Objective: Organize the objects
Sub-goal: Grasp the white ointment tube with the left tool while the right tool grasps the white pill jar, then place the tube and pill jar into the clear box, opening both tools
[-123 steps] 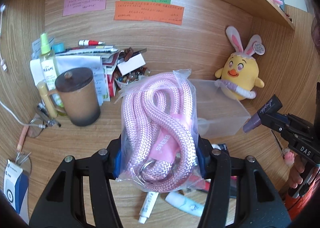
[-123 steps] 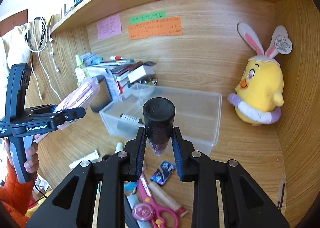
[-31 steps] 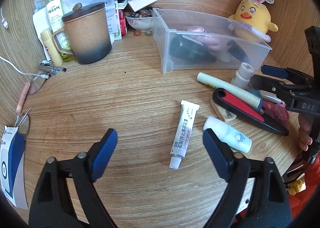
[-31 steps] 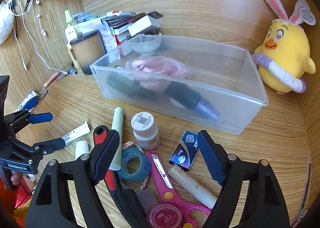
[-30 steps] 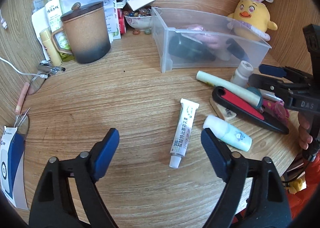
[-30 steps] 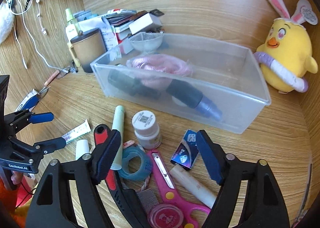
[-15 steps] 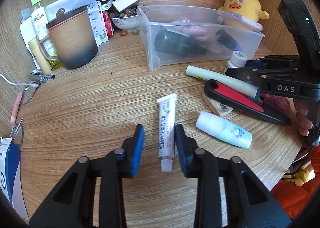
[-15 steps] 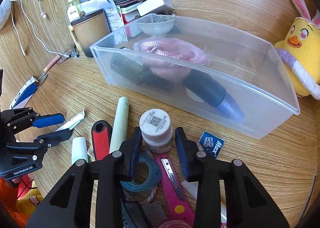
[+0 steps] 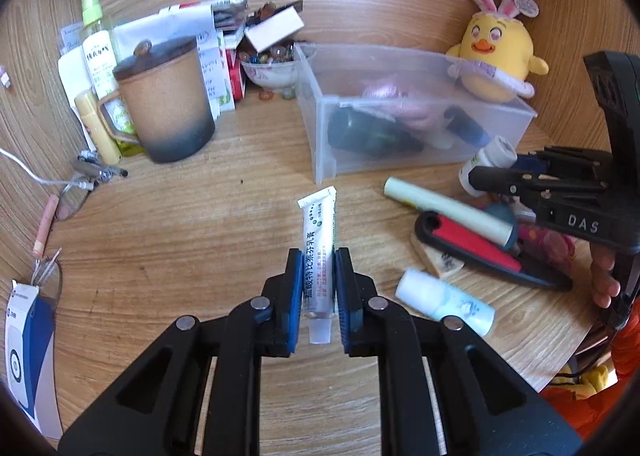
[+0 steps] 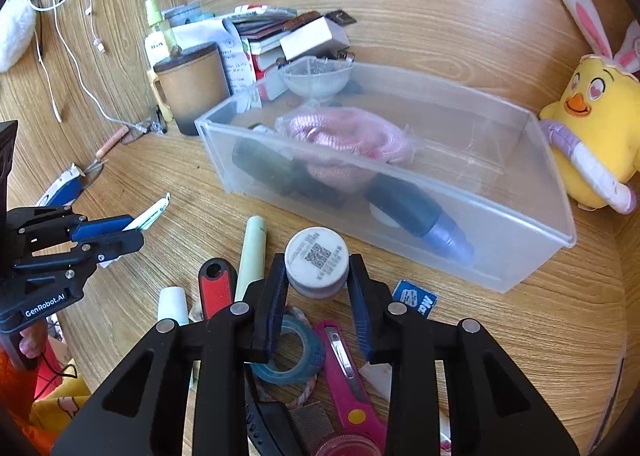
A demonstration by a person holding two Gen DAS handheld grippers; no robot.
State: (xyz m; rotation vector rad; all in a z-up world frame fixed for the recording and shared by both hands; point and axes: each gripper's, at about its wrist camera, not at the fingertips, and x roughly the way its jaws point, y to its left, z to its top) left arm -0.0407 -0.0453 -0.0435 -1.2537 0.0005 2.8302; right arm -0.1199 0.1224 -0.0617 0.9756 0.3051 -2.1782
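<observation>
Left gripper [image 9: 318,288] has just clamped down on the white ointment tube [image 9: 319,240], lifted a bit off the desk [image 9: 180,240]. Right gripper [image 10: 318,288] pinches the little white pill bottle [image 10: 317,261], which sits in the clutter near the desk's front edge. Packed around that bottle: a teal tape roll [image 10: 292,356], pink scissors [image 10: 348,380], a pale green stick [image 10: 251,256] and a red-and-black brush [image 10: 215,288]. The clear bin [image 10: 520,256] just behind already holds a pink rope [image 10: 344,144] and dark bottles. Brown mug [image 9: 164,100] and yellow chick plush [image 9: 496,60] stand along the back.

wooden desk [image 9: 168,240], clear bin [image 10: 400,192], lidded mug [image 9: 164,100], scissors [image 10: 348,380]
</observation>
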